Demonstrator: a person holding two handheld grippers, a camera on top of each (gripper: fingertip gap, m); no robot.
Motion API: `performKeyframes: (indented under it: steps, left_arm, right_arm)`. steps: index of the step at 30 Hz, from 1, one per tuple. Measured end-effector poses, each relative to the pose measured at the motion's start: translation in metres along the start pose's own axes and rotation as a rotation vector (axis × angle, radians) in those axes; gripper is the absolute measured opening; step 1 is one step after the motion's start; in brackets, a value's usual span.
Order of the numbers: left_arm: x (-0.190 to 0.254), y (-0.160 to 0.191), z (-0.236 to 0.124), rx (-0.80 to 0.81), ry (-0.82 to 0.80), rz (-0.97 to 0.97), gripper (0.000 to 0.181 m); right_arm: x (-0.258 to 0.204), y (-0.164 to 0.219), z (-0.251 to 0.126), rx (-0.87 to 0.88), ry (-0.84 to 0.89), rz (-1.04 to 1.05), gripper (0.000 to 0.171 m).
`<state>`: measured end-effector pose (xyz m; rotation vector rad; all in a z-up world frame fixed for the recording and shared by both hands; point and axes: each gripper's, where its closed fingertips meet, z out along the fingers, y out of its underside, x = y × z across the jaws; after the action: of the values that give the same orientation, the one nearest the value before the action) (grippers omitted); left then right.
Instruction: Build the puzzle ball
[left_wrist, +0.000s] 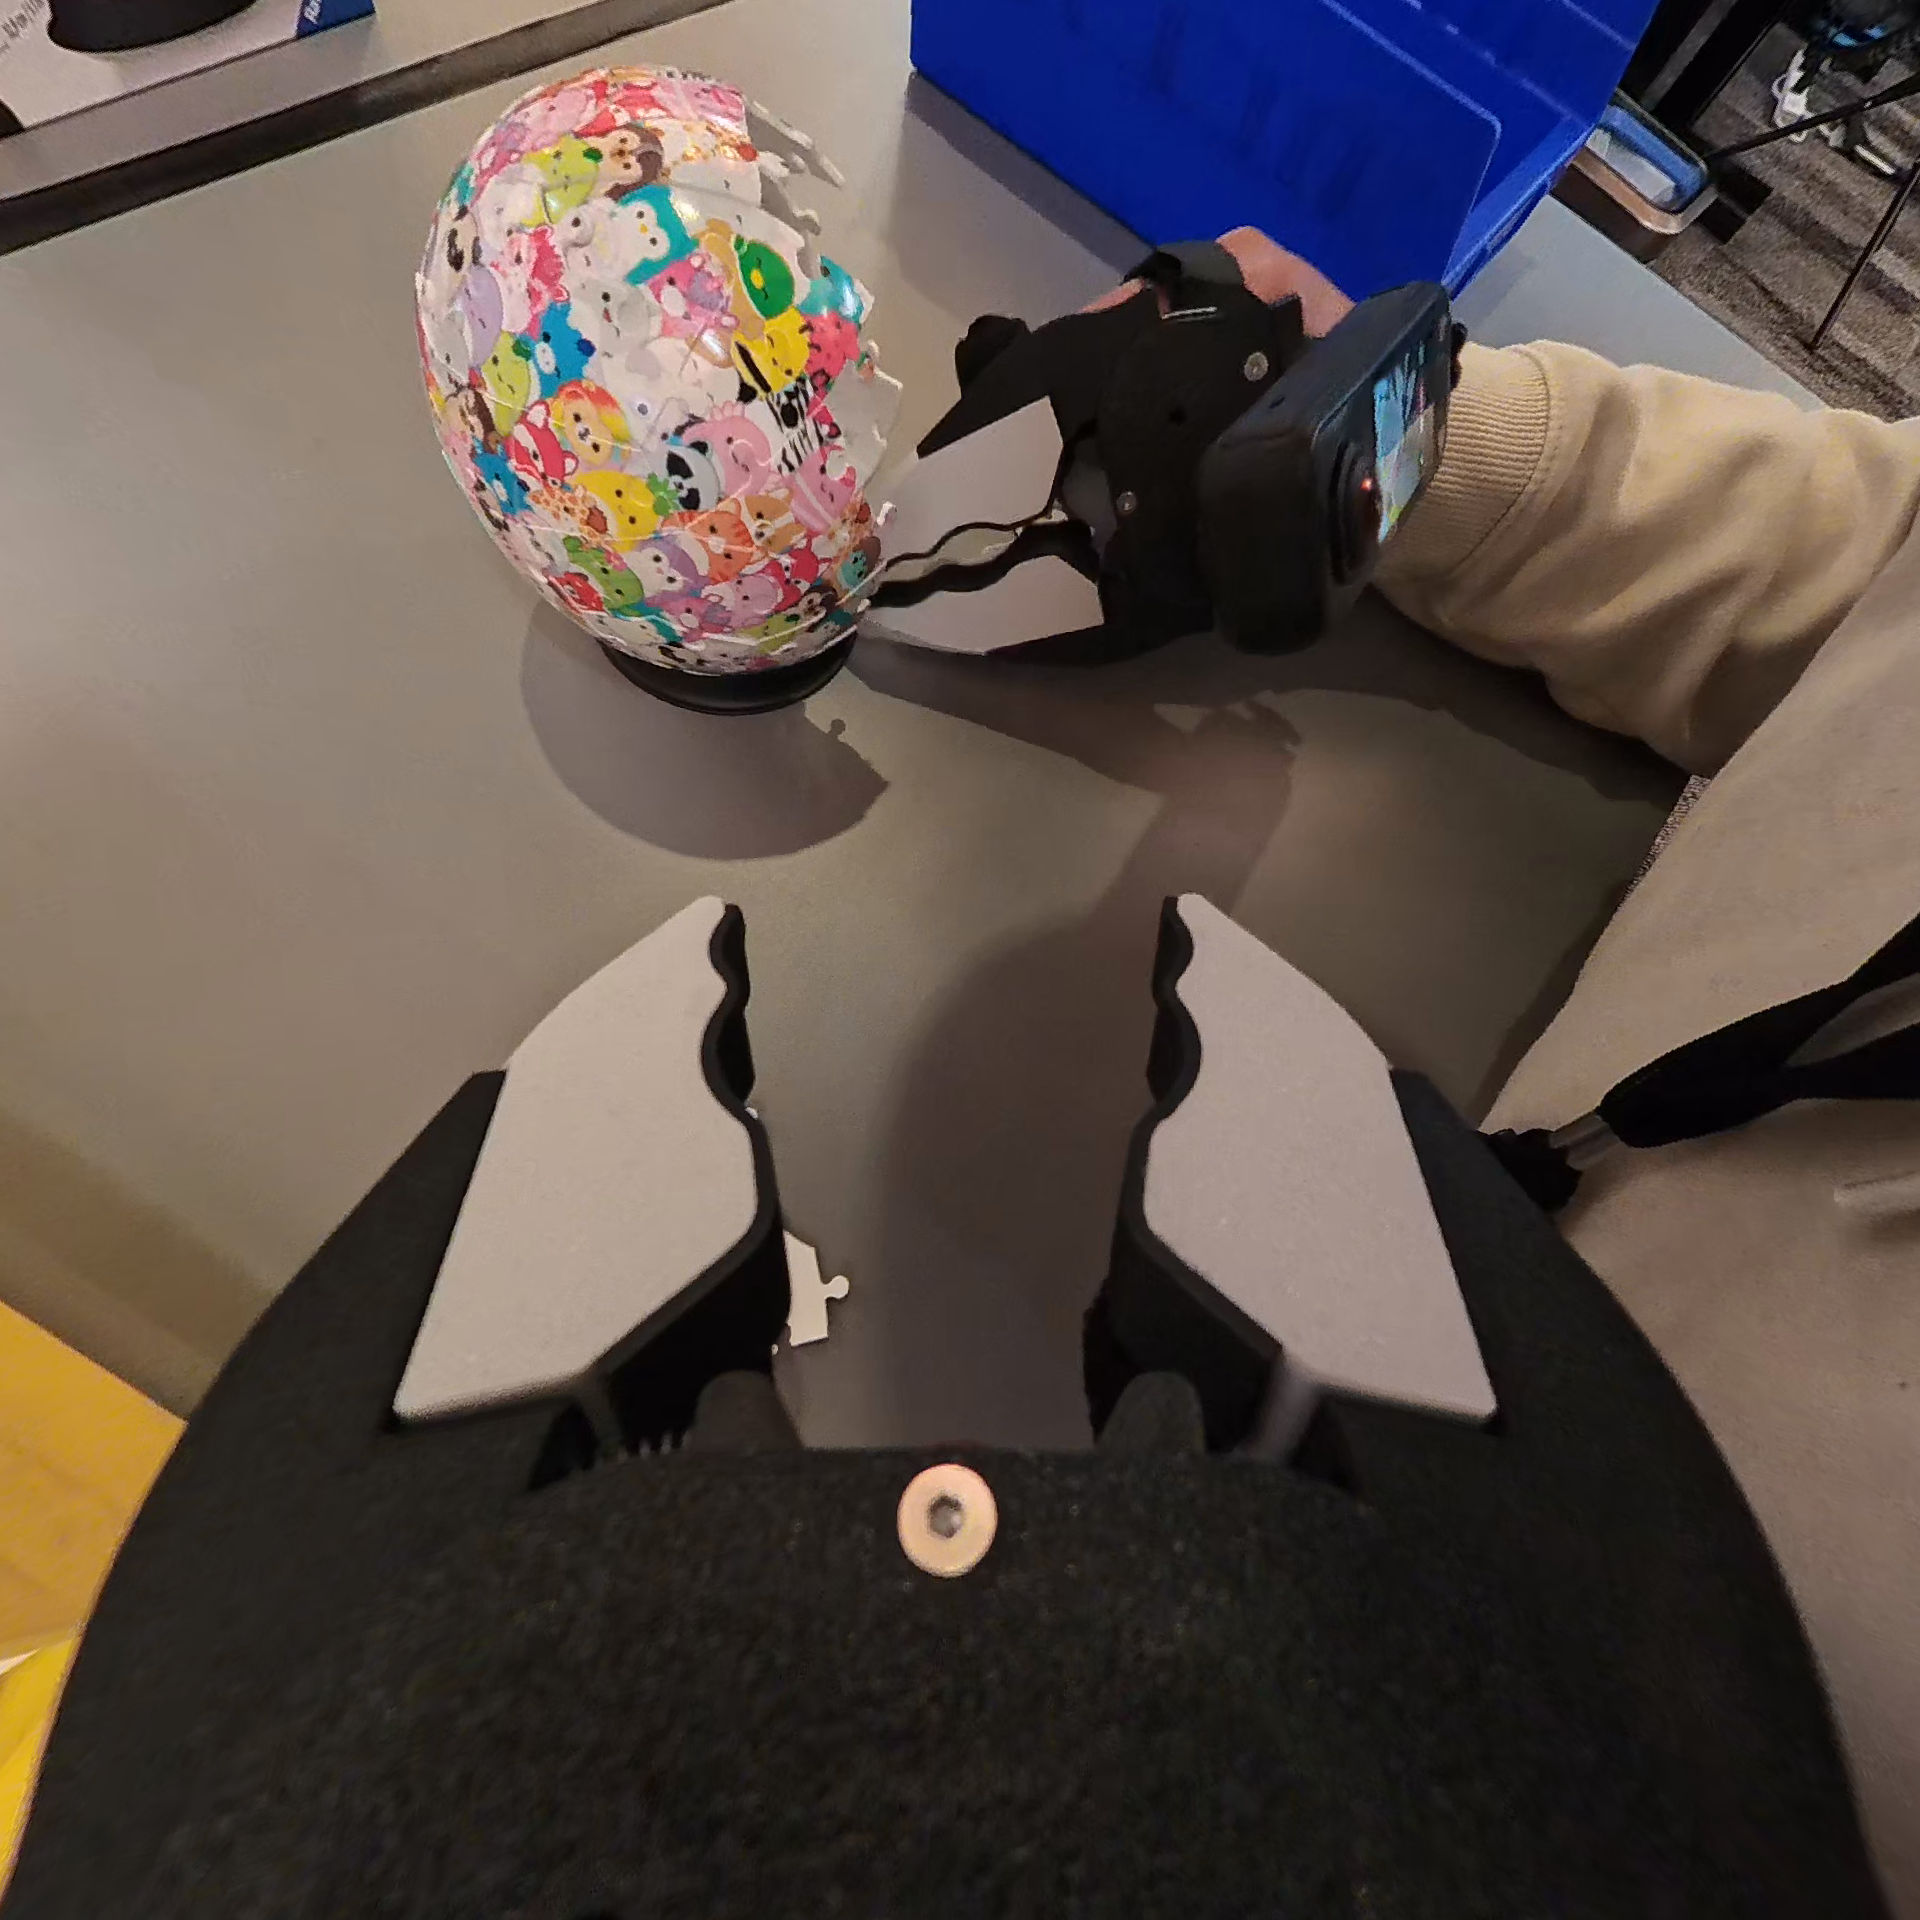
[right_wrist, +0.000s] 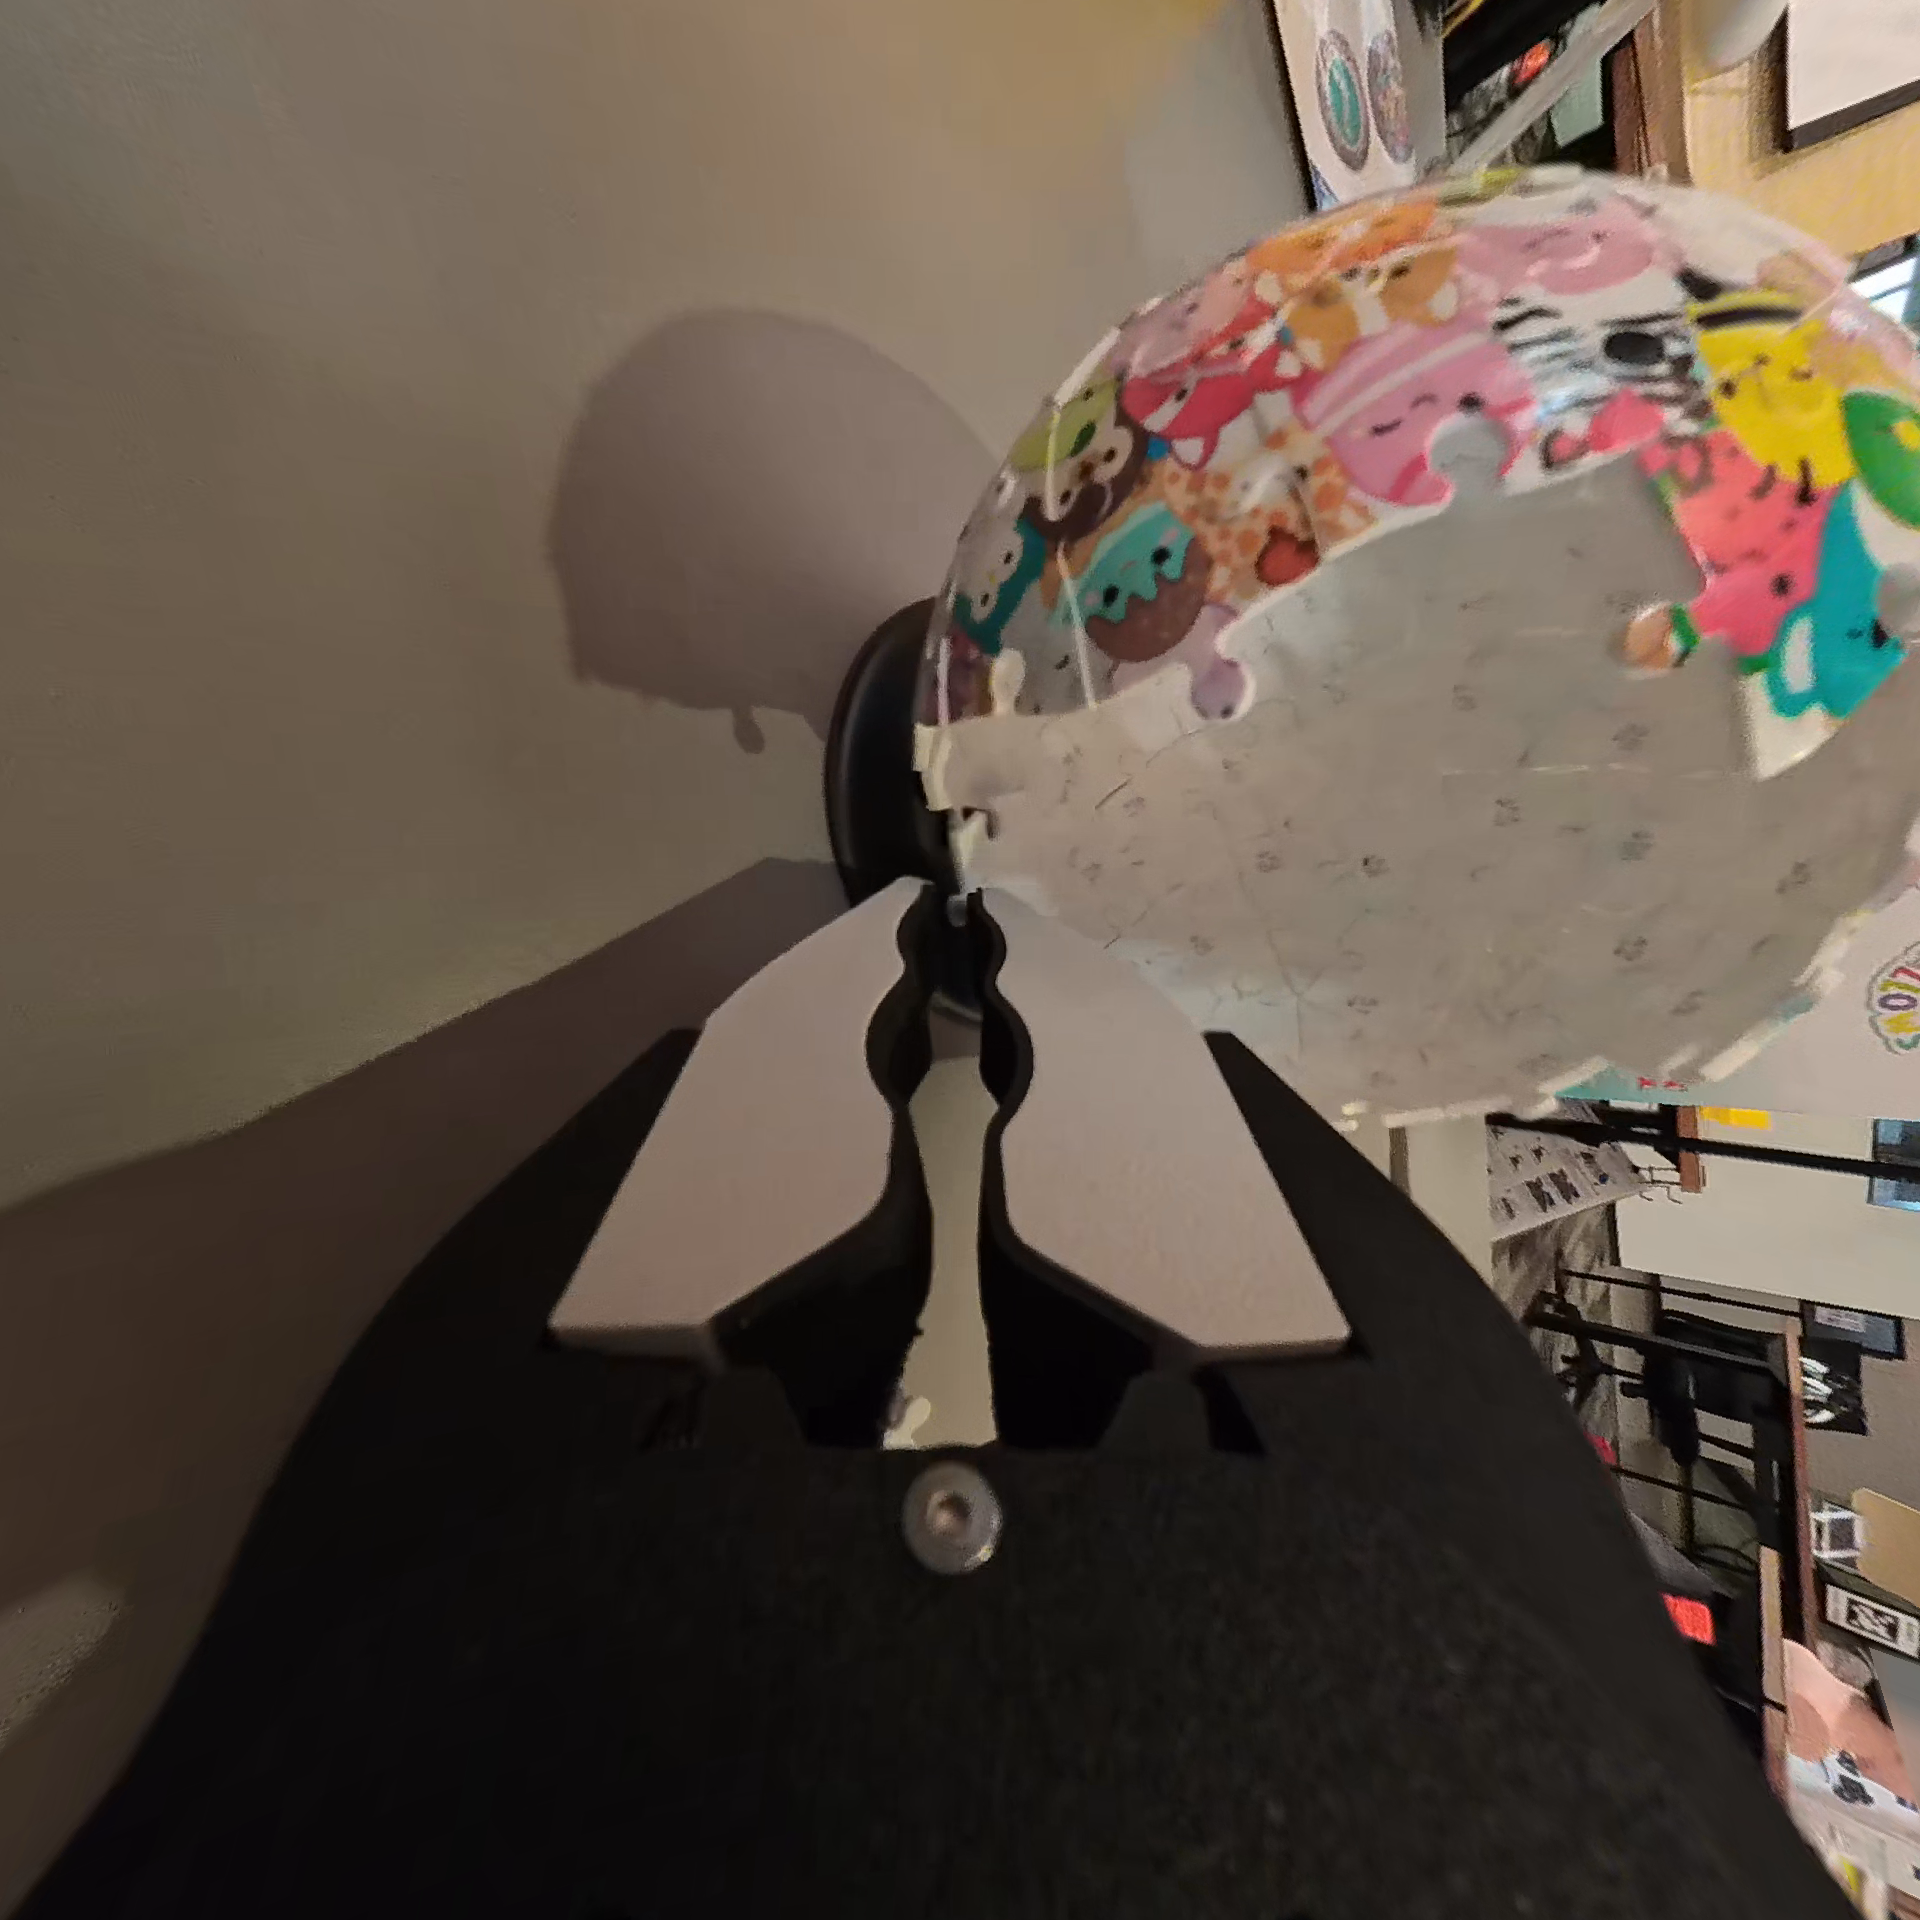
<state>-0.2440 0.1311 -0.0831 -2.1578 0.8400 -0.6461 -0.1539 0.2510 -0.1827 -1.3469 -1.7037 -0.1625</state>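
Note:
The puzzle ball (left_wrist: 644, 384) is a colourful shell with an open, jagged gap on its right side, standing on a black ring stand (left_wrist: 727, 681) on the grey table (left_wrist: 260, 675). In the right wrist view the ball (right_wrist: 1403, 499) shows its white inner surface. My right gripper (right_wrist: 948, 906) is shut on a thin white puzzle piece (right_wrist: 966, 902) held edge-on at the gap's lower rim beside the stand (right_wrist: 873, 748). It also shows in the left wrist view (left_wrist: 883, 592). My left gripper (left_wrist: 951, 935) is open and empty, low over the table. A white loose piece (left_wrist: 816, 1299) lies between its fingers.
A blue bin (left_wrist: 1247, 125) stands behind the ball to the right. A box (left_wrist: 156, 52) lies at the far left edge. A yellow surface (left_wrist: 62, 1455) shows at the lower left. A person's beige sleeve (left_wrist: 1662, 540) reaches in from the right.

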Motion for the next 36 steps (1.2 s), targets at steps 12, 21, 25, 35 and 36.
performKeyframes:
  steps: [12, 21, 25, 35, 36]
  left_arm:
    - [-0.001, 0.0, -0.003, 0.007, 0.005, 0.0, 0.074]
    - [0.0, 0.0, -0.006, 0.014, 0.013, 0.003, 0.074]
    - [-0.002, 0.0, -0.01, 0.021, 0.014, 0.005, 0.074]
    - [-0.008, 0.003, -0.019, 0.024, 0.024, 0.008, 0.074]
    - [-0.008, 0.003, -0.019, 0.024, 0.025, 0.01, 0.074]
  right_arm:
    - [0.004, 0.0, -0.007, -0.207, 0.055, -0.031, 0.002]
    - [0.002, 0.007, -0.01, -0.336, -0.003, -0.127, 0.002]
    - [0.0, 0.006, -0.009, -0.365, -0.022, -0.14, 0.002]
    - [0.002, 0.004, -0.008, -0.44, -0.018, -0.071, 0.002]
    - [0.002, 0.005, -0.008, -0.457, -0.02, -0.062, 0.002]
